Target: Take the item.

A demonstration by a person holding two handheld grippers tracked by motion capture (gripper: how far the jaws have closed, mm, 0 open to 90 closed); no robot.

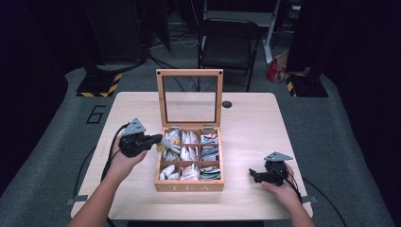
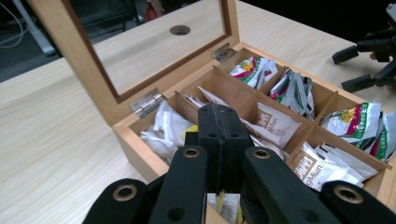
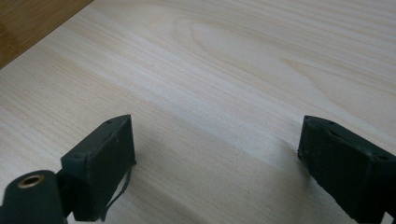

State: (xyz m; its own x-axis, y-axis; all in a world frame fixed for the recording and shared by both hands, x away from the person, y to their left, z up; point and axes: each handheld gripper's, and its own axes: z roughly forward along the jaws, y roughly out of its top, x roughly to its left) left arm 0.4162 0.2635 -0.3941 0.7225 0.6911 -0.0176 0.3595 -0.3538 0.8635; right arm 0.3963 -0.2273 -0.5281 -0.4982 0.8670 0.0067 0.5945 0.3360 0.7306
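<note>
- High view: left gripper sits at the left edge of the tea box, jaws pointing right toward the left column of compartments. A tea bag with a yellow tag is at the jaw tips, above the back-left compartment. The box lid stands upright behind the compartments, its clear pane facing the person.
- High view: right gripper rests low over the table, well to the right of the box, jaws pointing left. Nothing lies between those jaws. The person's forearms enter from the bottom edge.
- Left gripper view: jaws are pressed together, pad to pad, with a thin piece of white and yellow paper caught in the seam low down; jaws are clenched on the tea bag. Most of the bag is hidden behind the jaws. Just beyond the tips lie the back-left compartment with white sachets, then the centre compartments with brown-printed sachets. Green and red sachets fill the far column, right of the jaws. The lid hinge is left of the tips. The right gripper appears at the far upper right.
- Right gripper view: jaws stand wide apart, released, with bare table between and ahead of them. A strip of the box's side shows at the upper left corner.
</note>
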